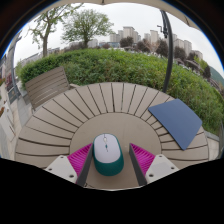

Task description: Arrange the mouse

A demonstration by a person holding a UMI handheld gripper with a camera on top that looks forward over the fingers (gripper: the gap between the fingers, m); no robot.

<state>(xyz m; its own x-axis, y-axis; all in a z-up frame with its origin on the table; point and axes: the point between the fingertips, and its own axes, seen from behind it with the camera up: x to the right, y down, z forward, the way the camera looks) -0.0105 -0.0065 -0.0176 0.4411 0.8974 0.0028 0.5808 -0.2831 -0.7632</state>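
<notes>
Mouse [108,154] sits btwn open gripper [108,160] fingers w/ gaps, long axis fwd, on slatted table [90,110].

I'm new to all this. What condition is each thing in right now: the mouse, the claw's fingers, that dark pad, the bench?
mouse: between the fingers, resting on the table, right way up.
gripper: open around the mouse; whether the pads touch it cannot be told.
mouse pad: lying flat on the table, beyond the right finger, nothing on it.
round slatted table: bearing the mouse and mouse pad.
bench: unoccupied, beyond the table.
</notes>
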